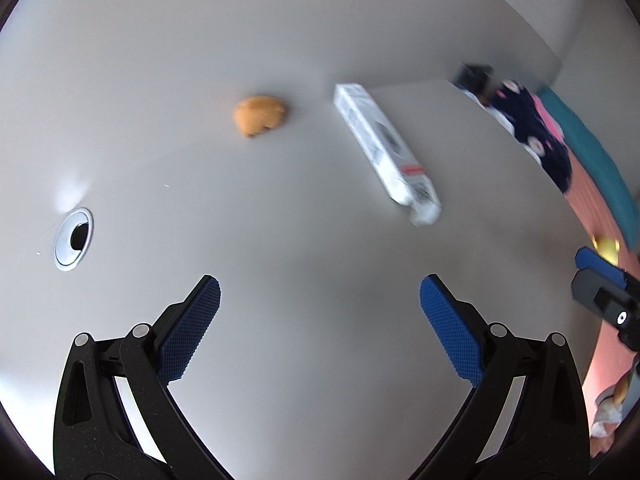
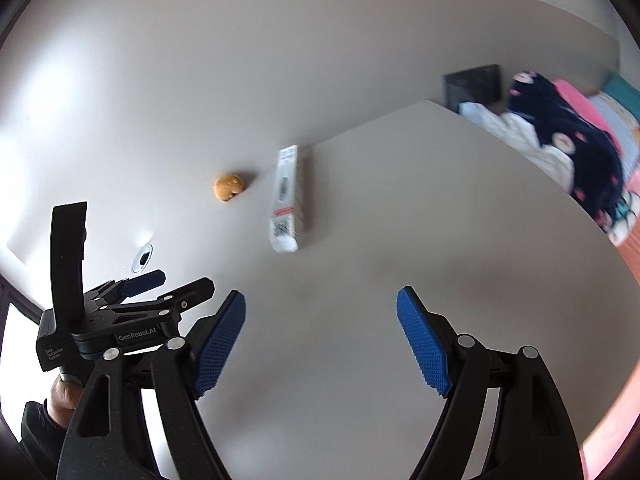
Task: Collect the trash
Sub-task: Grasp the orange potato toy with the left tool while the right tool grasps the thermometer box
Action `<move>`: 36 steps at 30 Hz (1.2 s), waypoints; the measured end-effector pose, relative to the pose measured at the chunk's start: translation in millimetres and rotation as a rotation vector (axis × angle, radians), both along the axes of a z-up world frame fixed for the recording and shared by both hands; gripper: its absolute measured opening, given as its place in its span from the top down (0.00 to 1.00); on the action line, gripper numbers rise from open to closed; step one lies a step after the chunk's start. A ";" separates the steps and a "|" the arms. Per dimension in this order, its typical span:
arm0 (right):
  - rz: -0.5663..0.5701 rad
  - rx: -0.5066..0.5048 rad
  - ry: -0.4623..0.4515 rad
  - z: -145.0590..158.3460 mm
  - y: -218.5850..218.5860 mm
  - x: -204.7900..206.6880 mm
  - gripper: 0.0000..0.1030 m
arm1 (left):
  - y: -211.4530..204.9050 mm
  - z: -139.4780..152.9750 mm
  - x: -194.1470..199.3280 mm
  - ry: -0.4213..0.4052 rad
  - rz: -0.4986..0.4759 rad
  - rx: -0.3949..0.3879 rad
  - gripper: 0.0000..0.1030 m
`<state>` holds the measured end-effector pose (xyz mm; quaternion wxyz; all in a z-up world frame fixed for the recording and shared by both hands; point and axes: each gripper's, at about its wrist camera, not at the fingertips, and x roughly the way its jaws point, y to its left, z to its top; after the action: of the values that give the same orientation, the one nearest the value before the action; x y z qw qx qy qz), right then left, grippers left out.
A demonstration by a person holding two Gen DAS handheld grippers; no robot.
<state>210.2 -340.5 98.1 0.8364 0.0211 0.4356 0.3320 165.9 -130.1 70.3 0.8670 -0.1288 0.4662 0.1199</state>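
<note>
A pale grey desk (image 1: 304,208) carries an orange-tan peel piece (image 1: 260,115) and a white carton (image 1: 384,148) with grey print and a red stripe. Both grippers have black frames and blue cross-hatched pads (image 2: 422,344).

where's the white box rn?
The white box lies flat on the grey table, untouched, ahead and right of centre in the left wrist view, with the orange peel to its left near the wall; both grippers are short of it.
</note>
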 end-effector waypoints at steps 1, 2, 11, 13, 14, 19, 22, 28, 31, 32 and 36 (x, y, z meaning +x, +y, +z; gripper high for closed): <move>0.010 -0.005 -0.003 -1.4 8.6 4.0 0.23 | 5.2 0.0 1.9 -0.004 0.015 -0.002 0.06; 0.020 -0.006 -0.002 -3.0 16.2 7.7 0.23 | 11.5 -0.6 4.5 -0.004 0.029 -0.005 0.06; 0.024 -0.022 0.014 -16.7 67.4 41.0 0.24 | 43.9 -5.8 31.0 -0.008 0.093 0.011 0.06; 0.013 -0.038 0.020 -20.6 77.9 51.1 0.27 | 47.4 -7.5 38.1 -0.010 0.101 0.015 0.06; 0.009 -0.048 0.027 -22.6 82.4 56.1 0.28 | 49.2 -8.1 40.9 -0.010 0.103 0.016 0.06; -0.010 -0.067 0.085 -33.2 100.0 83.7 0.29 | 57.5 -14.7 55.8 -0.012 0.133 0.026 0.06; -0.014 -0.076 0.106 -36.3 111.2 97.1 0.30 | 60.9 -19.2 63.6 -0.011 0.148 0.023 0.06; 0.019 -0.154 0.127 -44.1 142.0 117.0 0.45 | 66.0 -26.1 73.0 -0.011 0.194 0.025 0.06; 0.023 -0.190 0.127 -46.2 149.6 123.6 0.56 | 66.9 -29.9 78.5 -0.012 0.212 0.033 0.06; 0.028 -0.196 0.123 -45.9 150.9 124.7 0.61 | 66.5 -30.2 80.9 -0.014 0.213 0.039 0.06; -0.002 -0.218 0.100 -44.6 144.4 129.0 0.69 | 64.0 -31.1 89.2 -0.011 0.215 0.076 0.06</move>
<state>339.2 -196.1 53.5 0.8113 -0.0530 0.5102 0.2804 255.1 -66.1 39.3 0.8558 -0.1456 0.4402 0.2294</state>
